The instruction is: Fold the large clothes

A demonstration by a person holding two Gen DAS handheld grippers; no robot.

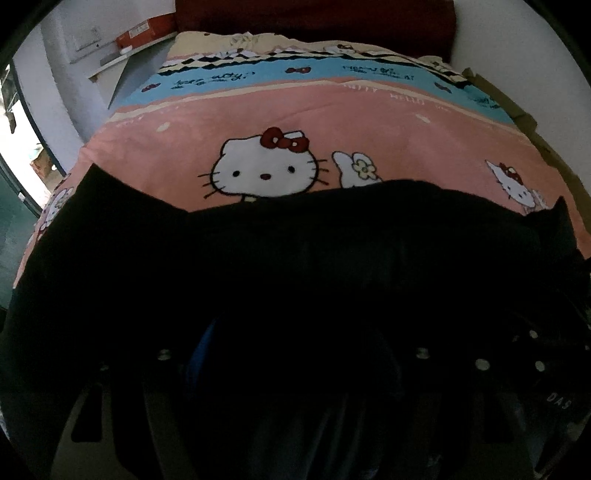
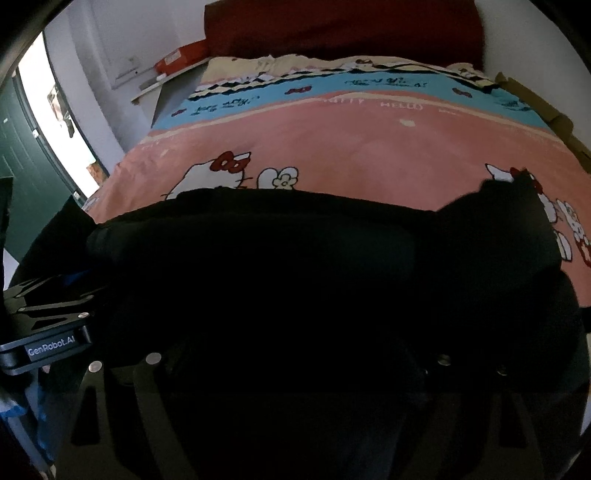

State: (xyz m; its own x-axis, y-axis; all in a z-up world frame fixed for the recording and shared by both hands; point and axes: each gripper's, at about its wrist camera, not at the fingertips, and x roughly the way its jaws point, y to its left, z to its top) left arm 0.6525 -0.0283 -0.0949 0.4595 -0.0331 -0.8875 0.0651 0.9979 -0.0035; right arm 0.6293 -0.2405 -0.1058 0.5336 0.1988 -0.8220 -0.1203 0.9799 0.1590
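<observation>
A large black garment lies across the near part of a bed with a pink Hello Kitty cover. It fills the lower half of both views and drapes over my grippers. In the left wrist view the left gripper is buried in the dark cloth; its fingertips do not show. In the right wrist view the garment likewise covers the right gripper. The left gripper's body with a white label shows at the left edge, close beside the right one.
The bed cover stretches away to a blue band and a dark red headboard. A white shelf with an orange box is at the bed's far left. A doorway lies left. Cardboard lines the bed's right side.
</observation>
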